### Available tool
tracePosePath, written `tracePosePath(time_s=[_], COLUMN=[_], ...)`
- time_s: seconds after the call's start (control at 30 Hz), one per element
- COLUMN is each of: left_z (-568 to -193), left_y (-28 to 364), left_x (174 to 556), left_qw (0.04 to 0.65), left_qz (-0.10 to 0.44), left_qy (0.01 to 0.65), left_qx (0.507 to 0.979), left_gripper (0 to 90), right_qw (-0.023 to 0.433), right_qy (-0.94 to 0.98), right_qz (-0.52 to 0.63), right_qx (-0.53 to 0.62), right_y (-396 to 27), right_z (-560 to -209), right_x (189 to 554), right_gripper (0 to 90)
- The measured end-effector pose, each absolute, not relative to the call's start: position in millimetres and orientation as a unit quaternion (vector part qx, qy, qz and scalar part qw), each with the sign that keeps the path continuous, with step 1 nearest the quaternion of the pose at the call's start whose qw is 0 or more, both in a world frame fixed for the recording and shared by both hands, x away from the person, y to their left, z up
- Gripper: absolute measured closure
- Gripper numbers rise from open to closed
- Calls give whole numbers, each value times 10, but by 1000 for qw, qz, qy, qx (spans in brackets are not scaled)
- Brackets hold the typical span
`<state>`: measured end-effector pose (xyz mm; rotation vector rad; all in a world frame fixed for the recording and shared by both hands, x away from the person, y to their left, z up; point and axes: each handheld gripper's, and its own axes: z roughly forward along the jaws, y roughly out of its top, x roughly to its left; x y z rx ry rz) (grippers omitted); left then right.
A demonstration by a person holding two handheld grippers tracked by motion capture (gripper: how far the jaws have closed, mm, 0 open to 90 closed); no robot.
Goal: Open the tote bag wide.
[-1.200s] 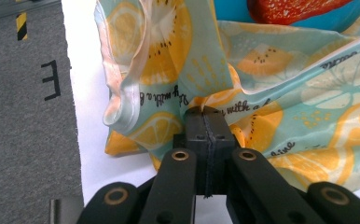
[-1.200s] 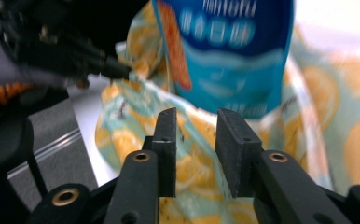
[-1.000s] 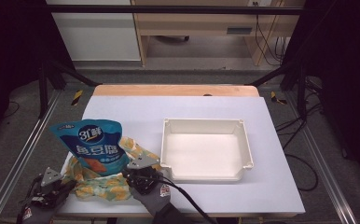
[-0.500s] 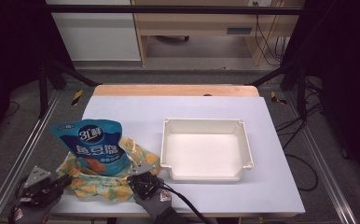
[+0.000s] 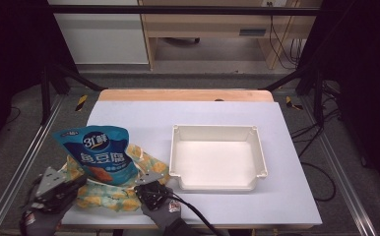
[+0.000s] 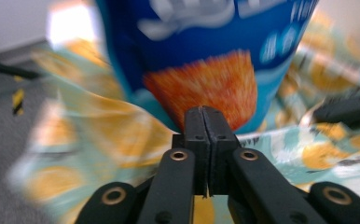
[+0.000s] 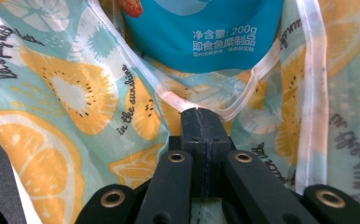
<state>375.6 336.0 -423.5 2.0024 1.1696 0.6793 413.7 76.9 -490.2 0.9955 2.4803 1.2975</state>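
Two things lie under my grippers: a blue snack bag (image 5: 95, 153) and a fruit-print bag (image 5: 110, 194) with yellow slices on pale green. The blue snack bag stands up inside the fruit-print bag, at the near left part of the white table (image 5: 188, 118). Its top sticks out high above the soft printed sides, which lie crumpled around its bottom.

My left gripper (image 5: 75, 183) is at the left side of the fruit-print bag, right at the table's near left corner. In the left gripper view (image 6: 202, 116) I see its two black jaws pressed tight together, right at the printed cloth, with the orange picture on the blue snack bag (image 6: 201, 51) just behind them. That view is blurry, so I cannot tell if any cloth is pinched between them.

My right gripper (image 5: 146, 186) is at the right side of the fruit-print bag. In the right gripper view (image 7: 201, 114) its jaws are shut too, and the clear hem (image 7: 169, 98) of the fruit-print bag (image 7: 71, 93) runs right to their tips. I think they pinch that edge. The blue snack bag (image 7: 206, 28) sits just past it.

A white tray (image 5: 257, 147) sits to the right of the bags, near but apart from them. Past the table I see a wooden desk (image 5: 203, 29).
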Motion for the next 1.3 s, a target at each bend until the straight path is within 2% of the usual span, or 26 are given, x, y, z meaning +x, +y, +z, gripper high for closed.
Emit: tracePosePath(time_s=[0.13, 0.4, 0.57, 1.03, 1.3], left_z=[-4433, -4658, -4677, -4696, -4526], left_y=[3354, 3596, 3645, 3693, 3707], left_x=[3871, 3866, 3877, 3870, 3748], left_qw=[301, 264, 265, 280, 336], left_qz=[243, 224, 229, 241, 262], left_qy=[469, 501, 508, 507, 499], left_qx=[794, 793, 787, 778, 755], left_gripper=[897, 898, 898, 897, 864], right_qw=[86, 89, 118, 126, 122], right_qy=[832, 829, 828, 812, 797], right_qz=[435, 430, 421, 421, 467], right_qx=[335, 345, 352, 384, 363], right_y=[769, 765, 728, 620, 592], right_z=[-4902, -4900, -4896, -4900, -4810], right_x=[4137, 4145, 4157, 4189, 4150], right_gripper=[900, 900, 900, 900, 840])
